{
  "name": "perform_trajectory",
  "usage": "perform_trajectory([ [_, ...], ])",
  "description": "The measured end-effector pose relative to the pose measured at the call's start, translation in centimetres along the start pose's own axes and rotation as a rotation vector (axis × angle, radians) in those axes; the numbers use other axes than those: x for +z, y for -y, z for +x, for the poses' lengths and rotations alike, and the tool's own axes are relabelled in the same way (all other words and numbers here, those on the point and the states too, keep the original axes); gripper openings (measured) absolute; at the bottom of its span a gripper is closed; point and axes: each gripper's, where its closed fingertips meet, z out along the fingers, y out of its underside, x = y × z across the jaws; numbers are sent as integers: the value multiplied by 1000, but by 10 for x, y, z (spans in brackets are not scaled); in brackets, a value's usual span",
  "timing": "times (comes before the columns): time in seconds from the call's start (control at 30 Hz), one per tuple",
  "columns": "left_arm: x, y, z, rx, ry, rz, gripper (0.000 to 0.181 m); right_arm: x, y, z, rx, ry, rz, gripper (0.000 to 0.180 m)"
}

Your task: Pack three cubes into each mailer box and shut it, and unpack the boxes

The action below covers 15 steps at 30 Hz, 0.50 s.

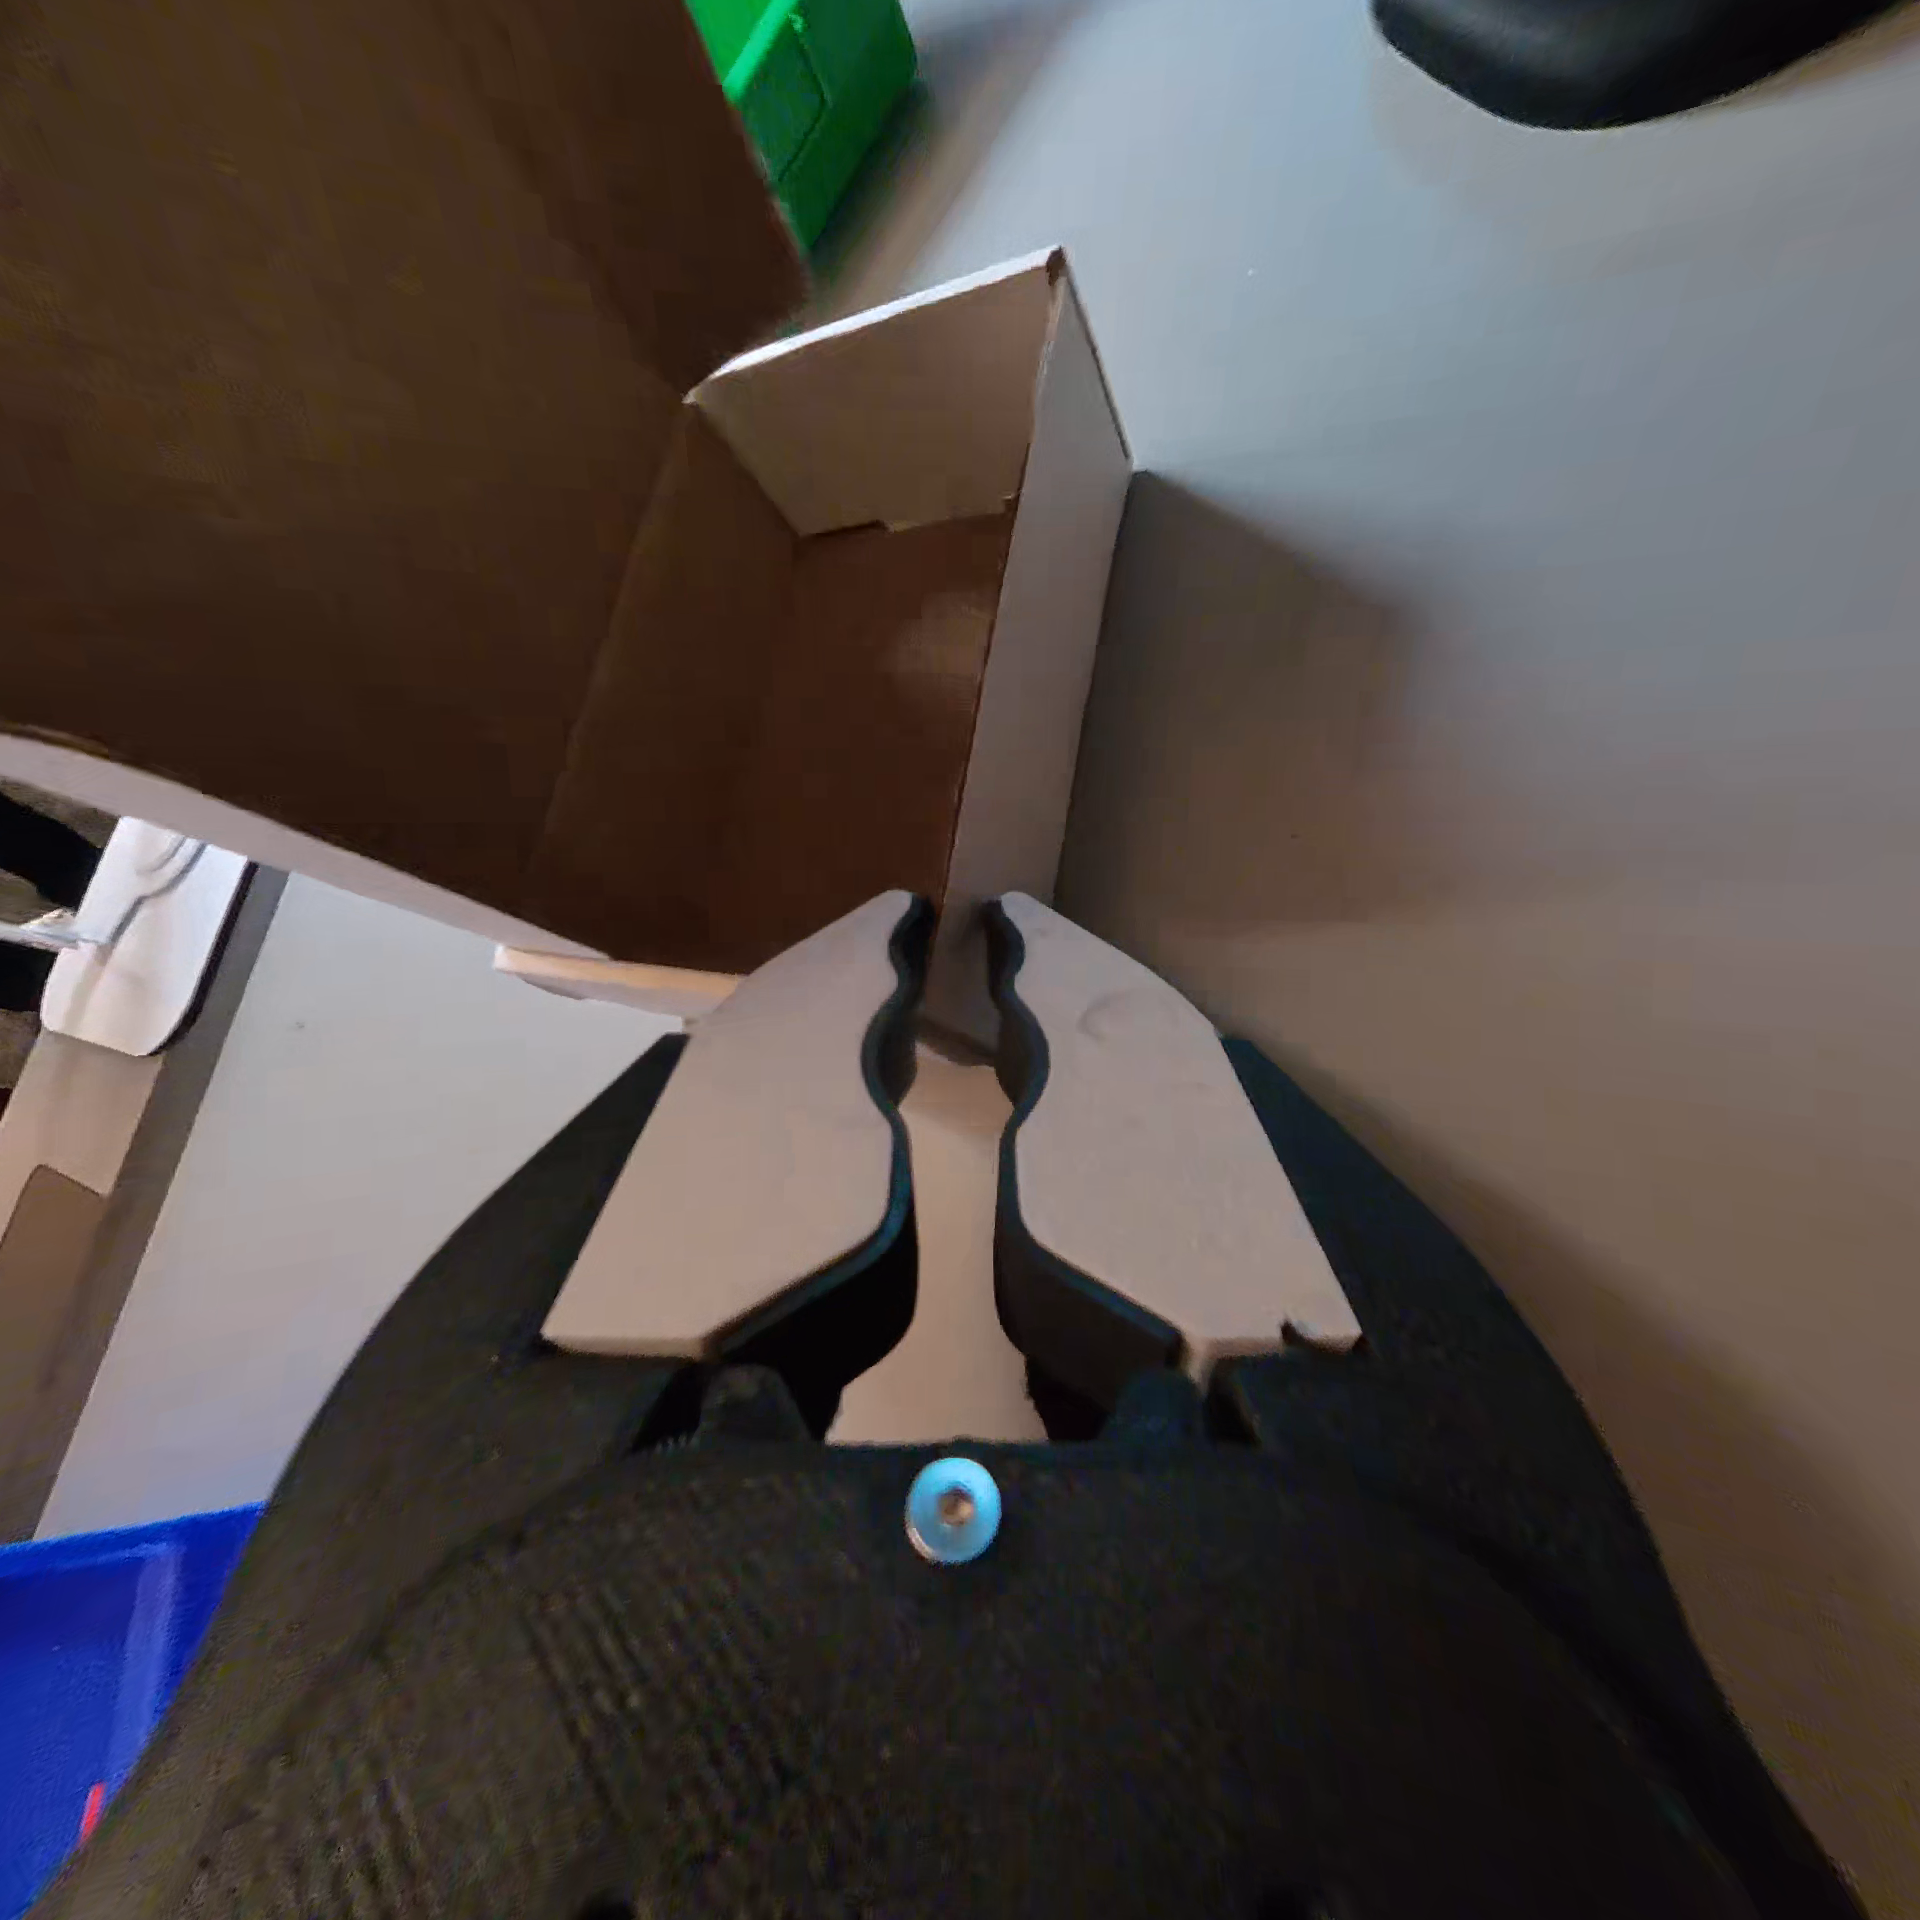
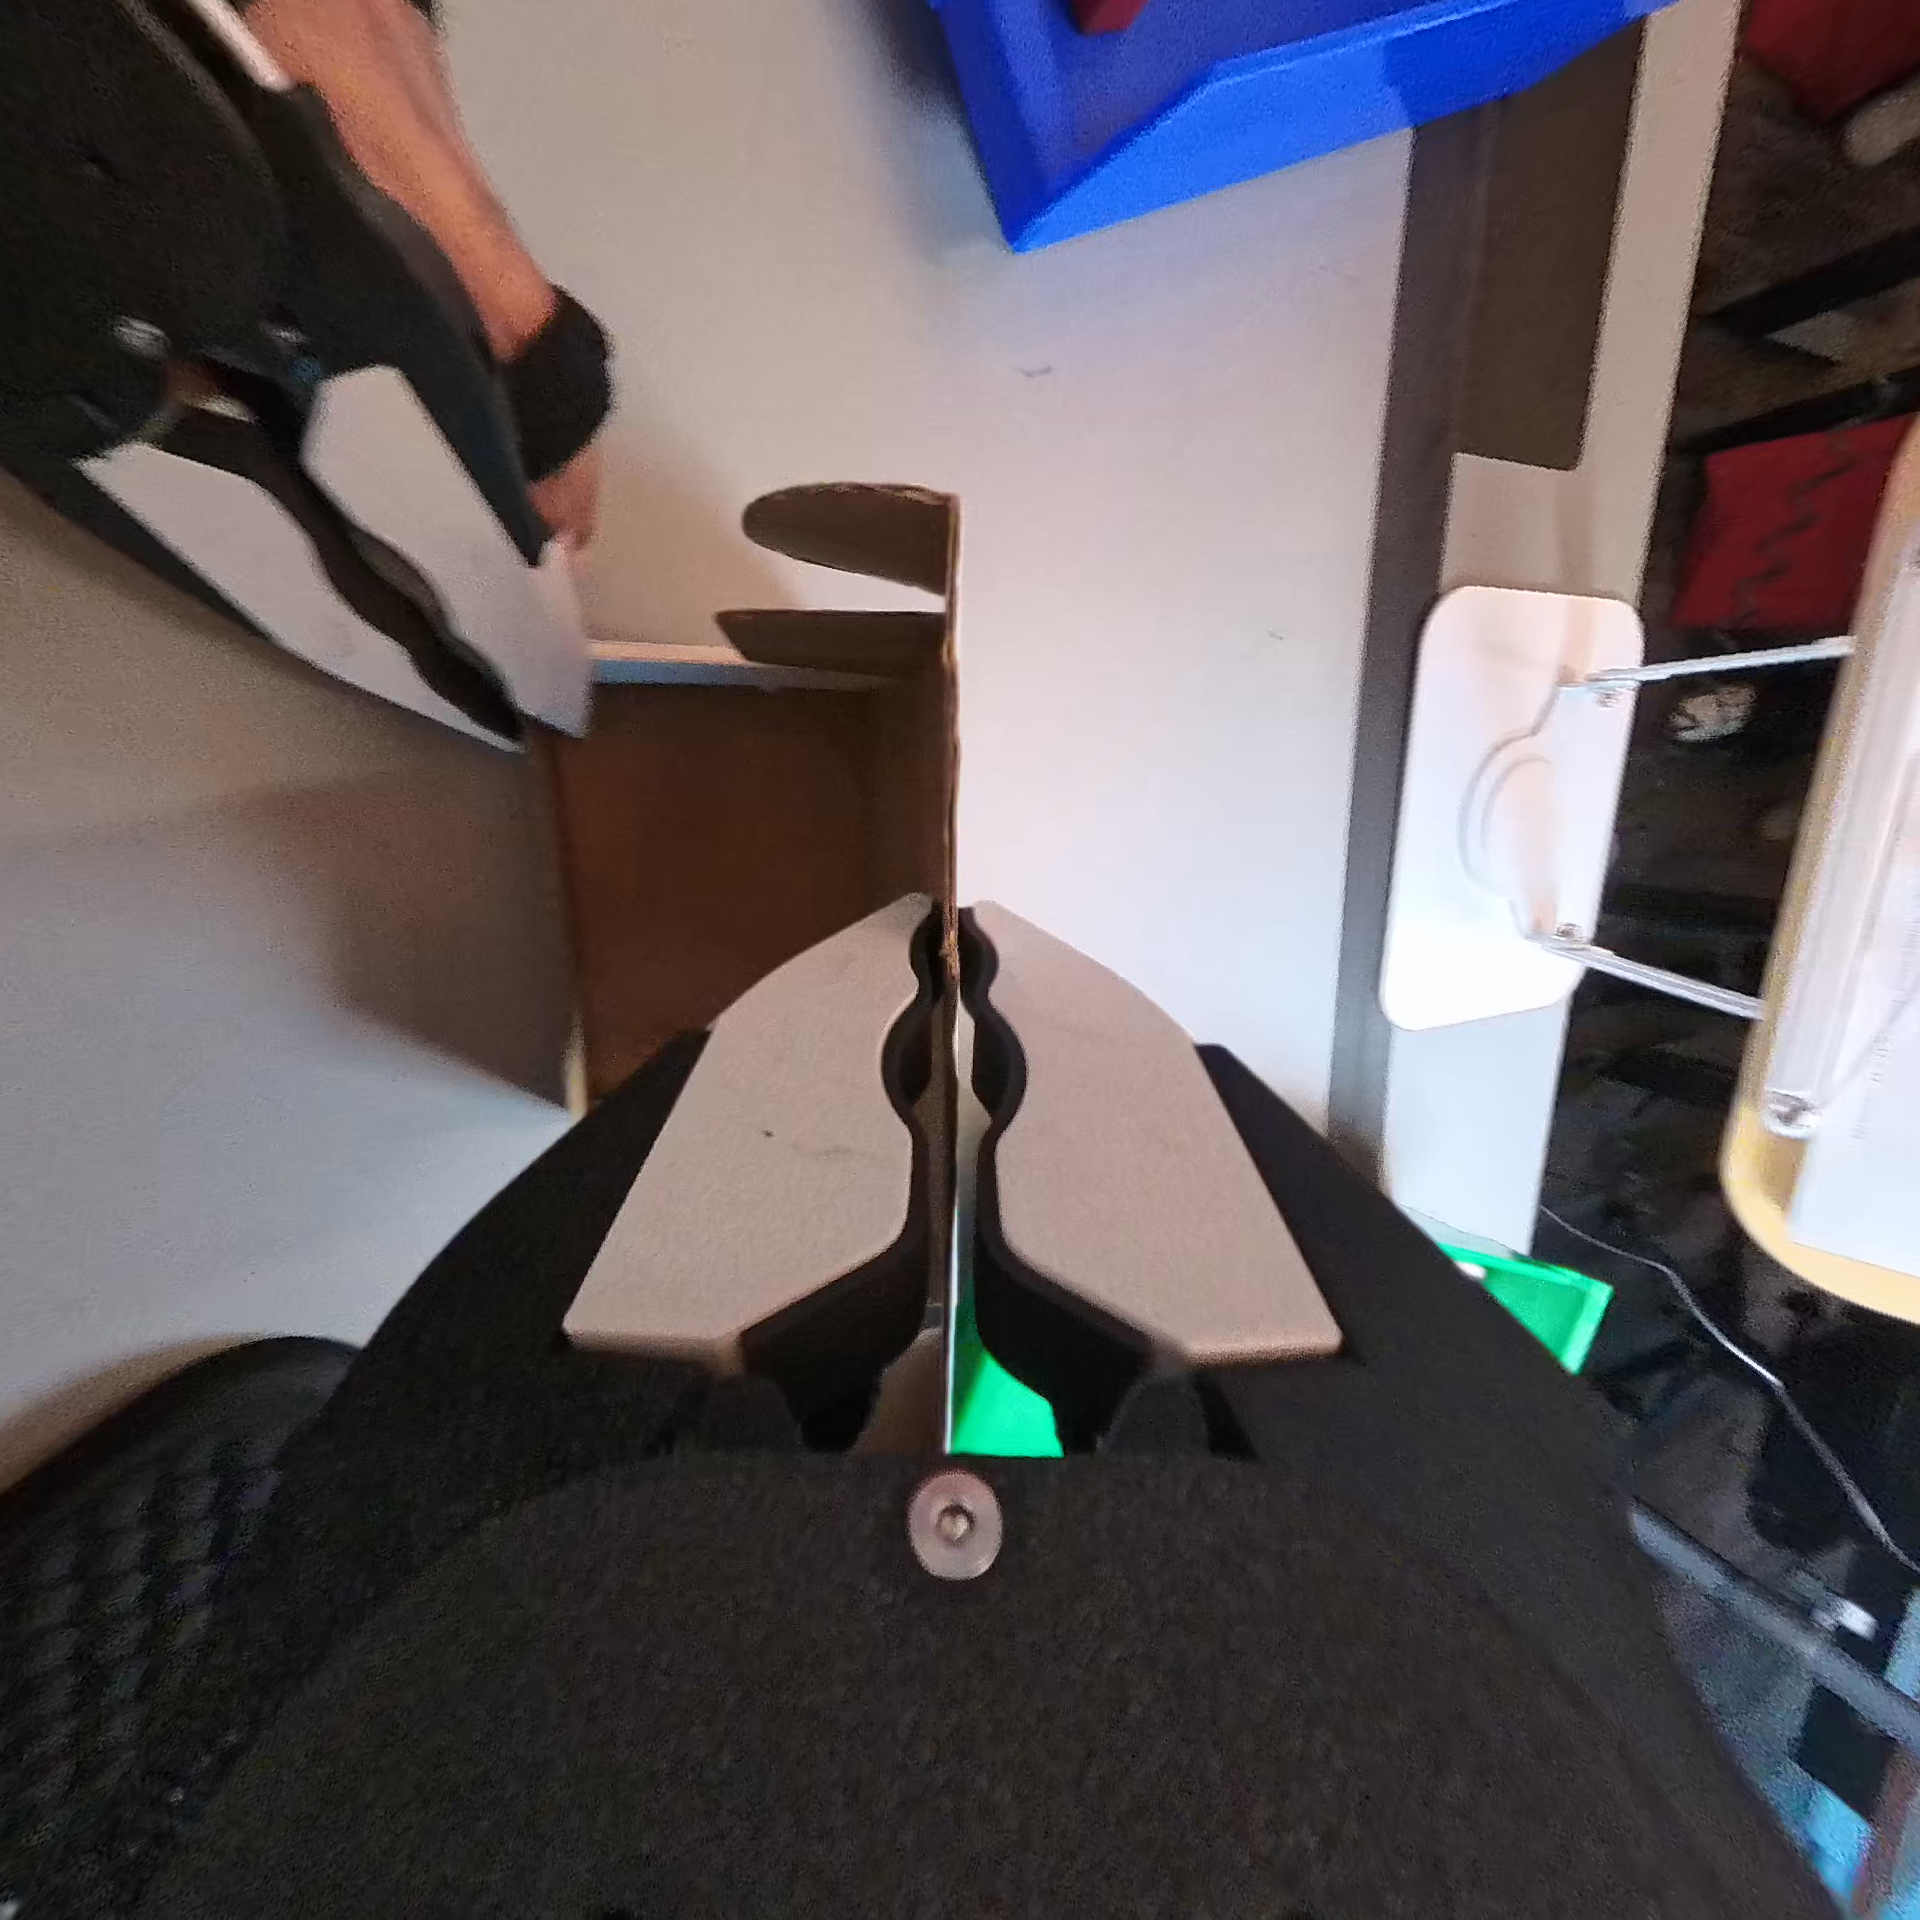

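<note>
Left wrist view, left to right: blue bin (image 1: pixel 94 1683) at the near-left corner, a white hook plate (image 1: pixel 135 935) at the table's left edge, then the open mailer box (image 1: pixel 790 686), brown inside, white outside, no cubes visible in it. Its lid (image 1: pixel 343 395) stood raised and filled the upper left. The left gripper (image 1: pixel 957 914) straddled the near end of the box's right wall, jaws narrowed to a slim gap with the wall corner between them; firm contact could not be told. Right of that wall the grey table (image 1: pixel 1507 727) lay bare, giving open room out to a black rounded object (image 1: pixel 1621 52) at the far right. A green bin (image 1: pixel 821 114) sat beyond the lid.

Right wrist view, left to right: the left gripper (image 2: pixel 499 717) showed at the upper left, held by a hand (image 2: pixel 551 416) in a black wrist strap, its tips at the box's far-left corner. At centre the right gripper (image 2: pixel 951 920) was closed tight on the lid's (image 2: pixel 951 727) thin edge, seen edge-on, with 2 rounded tabs (image 2: pixel 852 530) jutting left at the far end. The box floor (image 2: pixel 727 831) lay left of that edge.

Only this view showed the table's (image 2: pixel 1143 520) right edge strip, the dark clutter beyond it, and something red in the blue bin (image 2: pixel 1247 114). The green bin (image 2: pixel 997 1403) appeared beneath the jaws.
</note>
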Motion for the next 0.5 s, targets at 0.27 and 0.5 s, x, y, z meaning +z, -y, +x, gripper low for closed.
perform_trajectory([
  [0.27,-6,5,15,1,-84,24,7,62,-23,69,-30,-90,-162,2],
  [0.5,-15,9,30,7,-163,65,5,141,-54,46,-18,55,-248,8],
])
